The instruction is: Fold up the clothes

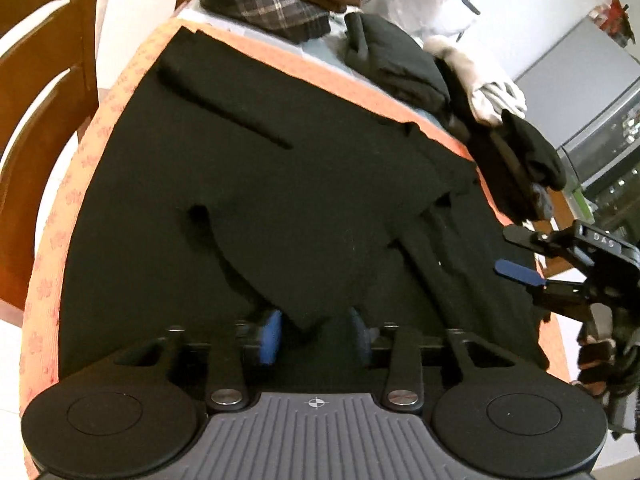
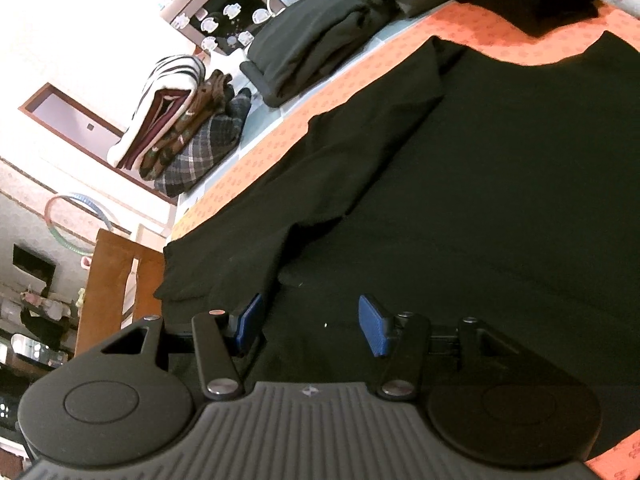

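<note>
A black long-sleeved garment (image 1: pixel 280 184) lies spread over the orange patterned tablecloth (image 1: pixel 80 184), one sleeve folded in across its body. In the left wrist view my left gripper (image 1: pixel 316 336) sits low at the near hem. A loose corner of the black cloth hangs between its blue pads (image 1: pixel 272 336), which stand apart from it. My right gripper (image 1: pixel 516 254) hovers at the garment's right edge with its fingers spread. In the right wrist view the right gripper (image 2: pixel 312 322) is open just above the black garment (image 2: pixel 480 208), next to the folded sleeve (image 2: pixel 320 160), with nothing between its pads.
Folded clothes are stacked at the table's far end: a plaid and patterned pile (image 1: pixel 272 4) (image 2: pixel 192 136), a folded black piece (image 1: pixel 396 60) (image 2: pixel 316 32) and a pale garment (image 1: pixel 492 92). A wooden chair (image 1: pixel 40 80) (image 2: pixel 116 280) stands beside the table. An oven (image 1: pixel 600 140) is behind.
</note>
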